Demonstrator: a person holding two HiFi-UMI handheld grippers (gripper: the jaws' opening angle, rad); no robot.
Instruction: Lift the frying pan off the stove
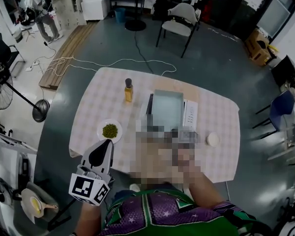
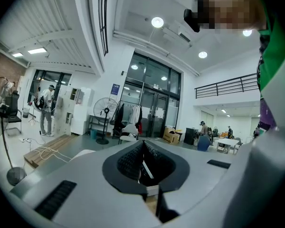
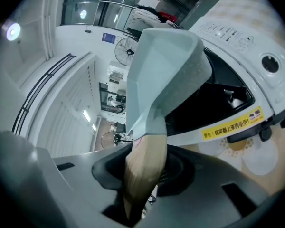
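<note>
Right gripper (image 3: 145,175) clamping wooden handle (image 3: 141,151), frying pan (image 3: 162,65) extending away over stove (image 3: 237,46)

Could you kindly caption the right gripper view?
Right gripper, jaws shut on the wooden handle of the frying pan, stove behind.

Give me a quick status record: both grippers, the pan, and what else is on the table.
right gripper: shut on the wooden handle of the frying pan
left gripper: shut, empty, pointing toward the plate of green food
frying pan: pale blue, square, over the white stove; lift-off unclear
other items: amber bottle beyond the plate; small white disc right of the stove
</note>
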